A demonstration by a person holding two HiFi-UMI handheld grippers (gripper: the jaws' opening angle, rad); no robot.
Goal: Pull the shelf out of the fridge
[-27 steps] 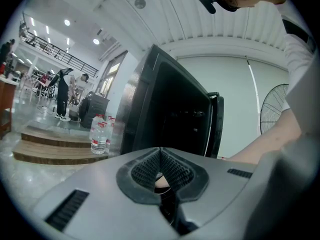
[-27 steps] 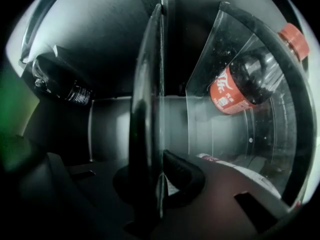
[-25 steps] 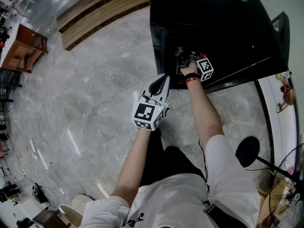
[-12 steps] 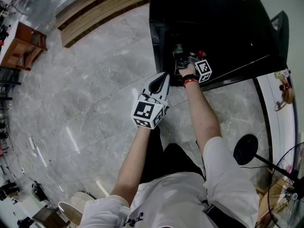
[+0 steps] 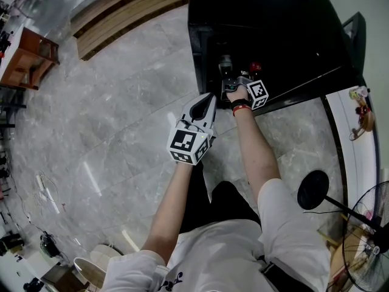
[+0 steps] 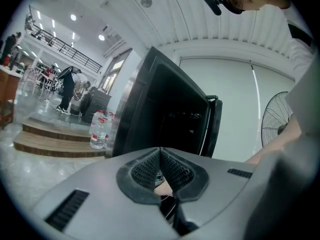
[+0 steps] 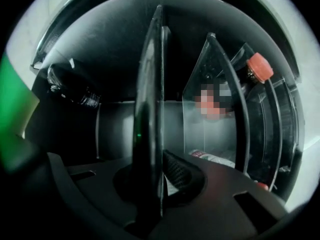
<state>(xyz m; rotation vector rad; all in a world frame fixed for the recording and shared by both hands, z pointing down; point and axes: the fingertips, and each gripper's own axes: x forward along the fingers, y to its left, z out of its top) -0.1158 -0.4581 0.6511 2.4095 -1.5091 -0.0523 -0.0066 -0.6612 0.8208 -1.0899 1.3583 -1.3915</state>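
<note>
While left gripper (image 5: 209, 99) hangs closed, right gripper (image 7: 159, 176) clamps shelf (image 7: 150, 94) (inside fridge (image 5: 273, 29)).

Grey marble-tile floor (image 5: 115, 139), glossy, streaked with light. Wooden steps (image 5: 121, 8) run across the top of the head view, with water bottles (image 6: 98, 131) standing on the upper one. Wooden table (image 5: 27, 53) at far left. Cables (image 5: 45, 190) lie on the floor at lower left. Standing fan (image 5: 368, 248) at lower right, with a round black base (image 5: 313, 191) near it. Plain white wall (image 6: 235, 99). White slatted ceiling (image 6: 210, 14) with round lights (image 6: 74, 17). Upper-level railing (image 6: 65, 51) in the far hall. People (image 6: 67, 86) below it, too small to make out.
</note>
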